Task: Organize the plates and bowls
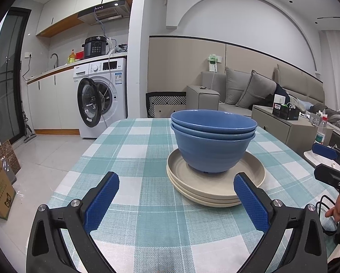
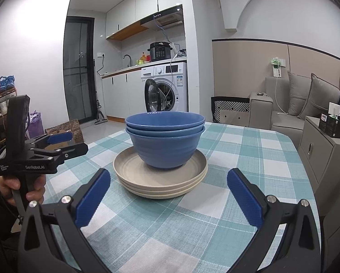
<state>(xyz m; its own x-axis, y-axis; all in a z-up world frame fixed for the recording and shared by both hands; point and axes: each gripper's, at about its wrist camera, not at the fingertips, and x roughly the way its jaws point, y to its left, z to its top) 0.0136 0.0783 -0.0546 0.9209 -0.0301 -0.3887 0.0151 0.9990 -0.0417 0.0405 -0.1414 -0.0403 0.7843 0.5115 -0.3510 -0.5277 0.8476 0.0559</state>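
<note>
Both the left gripper [image 1: 176, 195] and right gripper [image 2: 168, 191] hovered with jaws wide apart and empty short of the blue bowls [image 1: 213, 136] nested on the beige plates [image 1: 215, 182] on the counter [image 1: 136, 159]; stacking looked finished, leaving only withdrawal.

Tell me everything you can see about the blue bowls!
The blue bowls are nested one inside another; three rims seem to show. They look like matte plastic or ceramic, deep and round, with faint ridges on the outer wall and a small foot underneath. They stand upright and look empty from here. They sit in the middle of the top beige plate, on a stack of plates on the checked tablecloth. Neither gripper touches them; both are open and held back.
</note>
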